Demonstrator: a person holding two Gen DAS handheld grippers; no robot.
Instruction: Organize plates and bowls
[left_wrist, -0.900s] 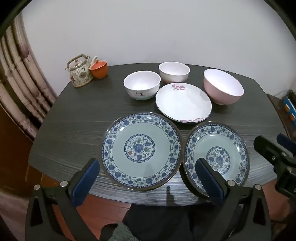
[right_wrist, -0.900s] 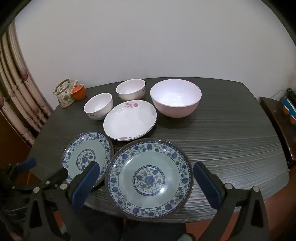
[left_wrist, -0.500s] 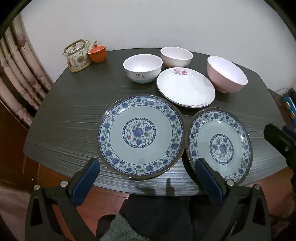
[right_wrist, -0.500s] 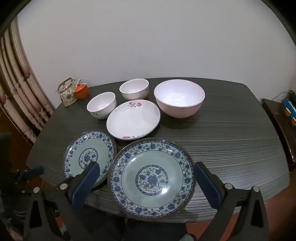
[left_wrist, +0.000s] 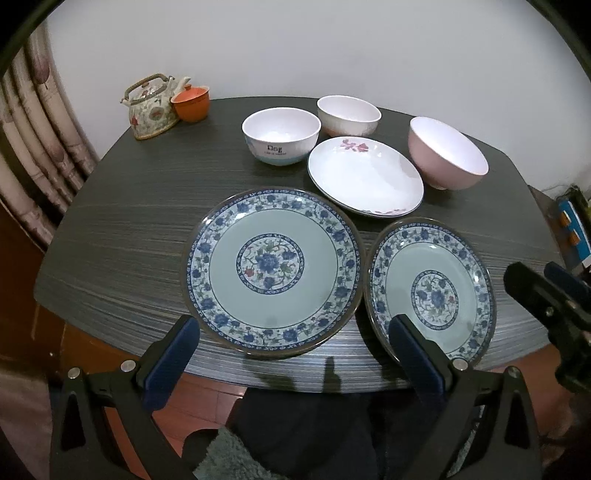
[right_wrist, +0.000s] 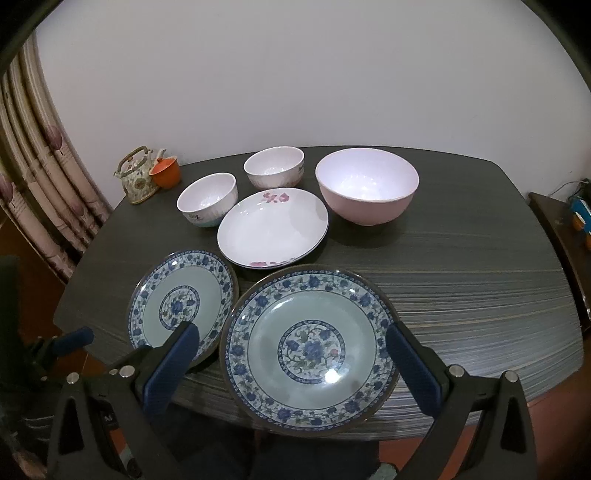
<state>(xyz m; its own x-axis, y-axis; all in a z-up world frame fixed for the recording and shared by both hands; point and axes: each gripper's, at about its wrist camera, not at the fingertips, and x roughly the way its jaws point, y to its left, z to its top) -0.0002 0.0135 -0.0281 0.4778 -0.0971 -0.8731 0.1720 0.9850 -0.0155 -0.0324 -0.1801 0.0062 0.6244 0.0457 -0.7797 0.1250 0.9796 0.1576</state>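
Two blue-patterned plates lie side by side at the table's near edge: the left plate (left_wrist: 271, 271) (right_wrist: 183, 301) and the right plate (left_wrist: 430, 291) (right_wrist: 310, 343). Behind them are a white flowered plate (left_wrist: 365, 175) (right_wrist: 273, 229), a large pink bowl (left_wrist: 447, 158) (right_wrist: 367, 186), a lettered white bowl (left_wrist: 280, 134) (right_wrist: 207, 199) and a plain white bowl (left_wrist: 349, 114) (right_wrist: 275, 166). My left gripper (left_wrist: 293, 325) hovers open over the left plate's near rim. My right gripper (right_wrist: 291, 330) hovers open over the right plate. Neither holds anything.
A patterned teapot (left_wrist: 151, 107) and an orange cup (left_wrist: 190, 103) stand at the far left corner of the dark wood-grain table (left_wrist: 129, 221). A curtain hangs at the left. A low shelf with items (right_wrist: 576, 218) is at the right. Bare tabletop stretches right of the plates.
The dishes have slid upward in the left wrist view as my left gripper moved over the table edge. The right wrist view has barely shifted. Both stay open.
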